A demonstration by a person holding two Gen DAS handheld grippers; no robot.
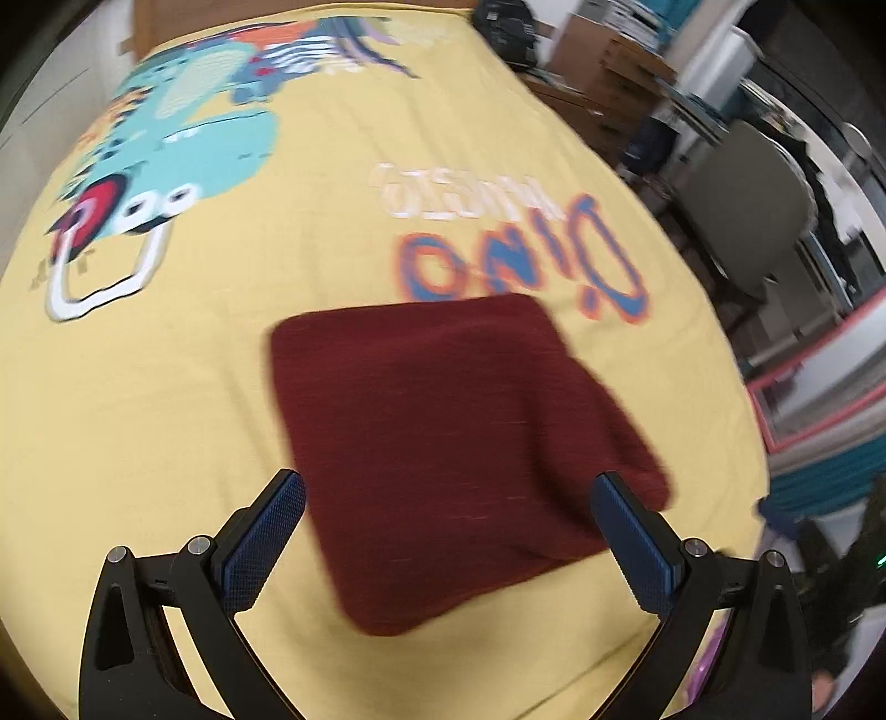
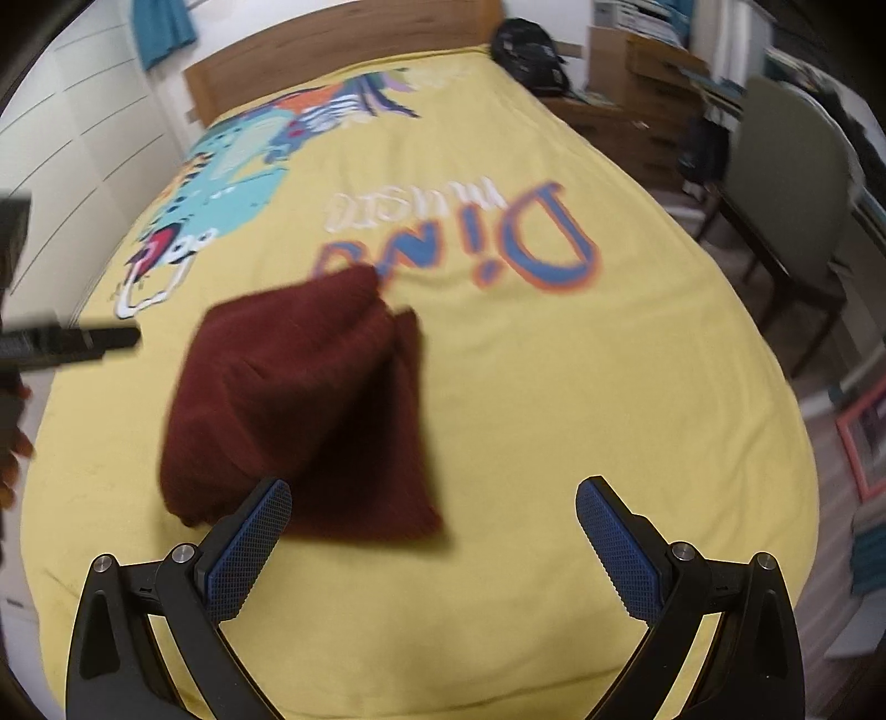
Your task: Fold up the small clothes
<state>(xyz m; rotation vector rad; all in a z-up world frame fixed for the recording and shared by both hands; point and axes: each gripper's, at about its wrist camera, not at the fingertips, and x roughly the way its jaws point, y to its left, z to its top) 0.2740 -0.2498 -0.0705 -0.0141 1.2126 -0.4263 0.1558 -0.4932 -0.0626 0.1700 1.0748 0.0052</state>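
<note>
Lying folded on the yellow bedspread [image 1: 166, 415], the cloth [image 1: 443, 443] has bare cover around it. Both the left gripper [image 1: 448, 501] and right gripper [image 2: 434, 507] gape, holding nothing; only the right view shows the headboard [image 2: 332, 50].

- Folded dark red garment [image 1: 443, 443]: matt knit-like cloth, faintly slubbed.
- Yellow bedspread [image 1: 166, 415]: smooth matt cloth, flat printed dinosaur and lettering.
- Left gripper [image 1: 448, 531]: matt black plastic arms, blue cross-hatched rubbery pads [image 1: 266, 543], shiny metal pins.
- Right gripper [image 2: 434, 543]: same build.
- Headboard [image 2: 332, 50]: brown wood, satin finish.
- Chair [image 2: 792, 183]: grey-green matt upholstery.
</note>
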